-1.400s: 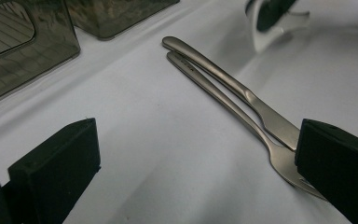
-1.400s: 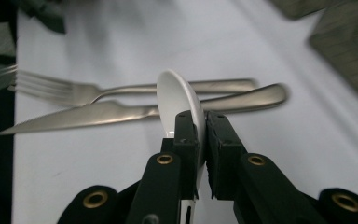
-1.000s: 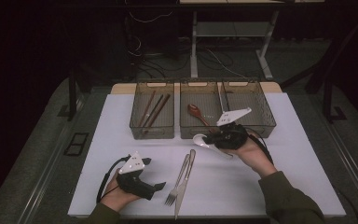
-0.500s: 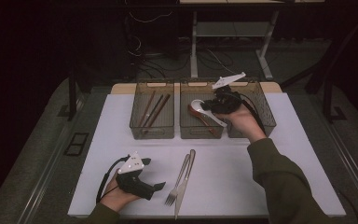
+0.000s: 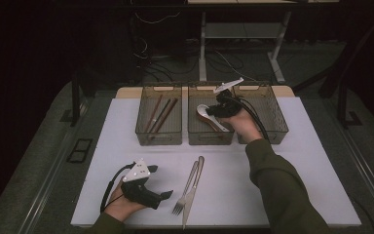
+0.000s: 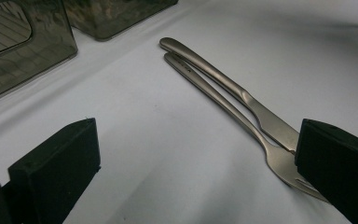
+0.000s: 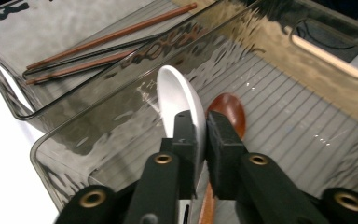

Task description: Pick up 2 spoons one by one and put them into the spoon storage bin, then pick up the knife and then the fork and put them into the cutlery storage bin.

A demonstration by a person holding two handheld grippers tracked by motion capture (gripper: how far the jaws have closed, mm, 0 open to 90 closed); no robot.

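My right gripper (image 5: 215, 111) is over the middle bin (image 5: 209, 139), shut on a white spoon (image 5: 205, 112). In the right gripper view the jaws (image 7: 201, 135) pinch the white spoon (image 7: 177, 95) on edge, above a brown spoon (image 7: 228, 112) lying on the bin floor. My left gripper (image 5: 167, 195) rests open on the white table near the front. A fork (image 5: 182, 197) and a knife (image 5: 191, 200) lie side by side just to its right. In the left gripper view the fork (image 6: 242, 126) reaches my right jaw and the knife (image 6: 223, 81) lies behind it.
Three smoked see-through bins stand in a row at the back. The left bin (image 5: 158, 136) holds brown chopsticks (image 5: 159, 115); the right bin (image 5: 268, 131) sits beside my right hand. The white table surface (image 5: 297, 170) stretches in front of the bins.
My right gripper has carried the white spoon from just in front of the bins up and into the middle bin. The left gripper, fork and knife have not moved.
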